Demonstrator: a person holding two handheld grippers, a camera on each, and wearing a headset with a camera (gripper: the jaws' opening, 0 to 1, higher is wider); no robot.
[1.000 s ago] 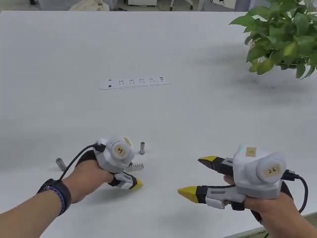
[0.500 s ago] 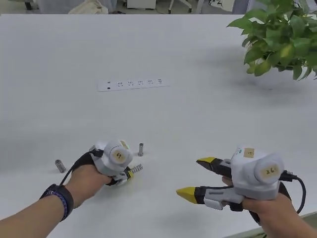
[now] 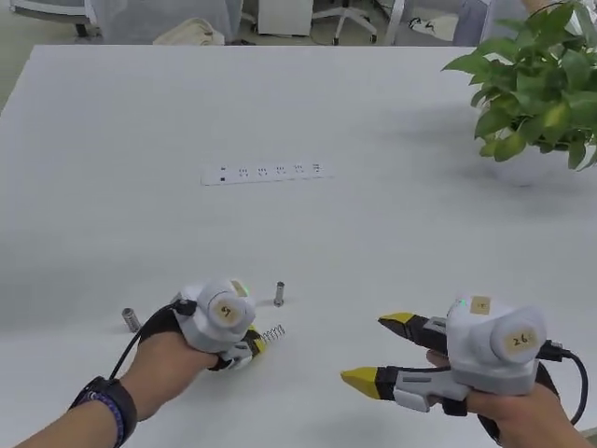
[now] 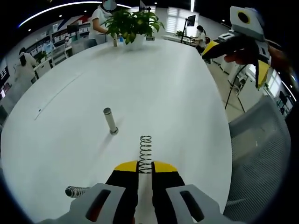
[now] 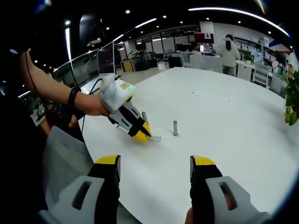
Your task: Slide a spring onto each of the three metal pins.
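**Spring (image 4: 145, 154).** A thin, open wire coil. I judged it very light, soft along its length, and likely to buckle or flick away if pinched mid-coil. It was best taken by its last turns, leaving the bore and the free end clear. My left claw (image 4: 145, 165) was closed on just that end, and the coil projected forward, low over the counter (image 3: 373, 140) towards its near edge.

**Upright pin (image 4: 110, 121).** Bare, standing just beyond the coil's free end and apart from it. I judged it stiff, smooth and easy to tip, so the coil should go down over its top rather than push at its side.

**Second pin (image 3: 131, 320).** Lying on the counter, well to the left.

**Right claw (image 5: 156, 163).** Jaws spread wide, holding nothing, off to the right and well apart from the work.

**Views compared.**
- The left gripper view showed how the coil's axis sat off line from the upright pin. It also showed a ribbed look on the lying pin, though I could not tell whether that was a fitted spring.
- The right gripper view showed the gap between coil and pin from the side.
- The head view added the power strip (image 3: 266, 173) farther off and the potted plant (image 3: 536, 84) at far right.
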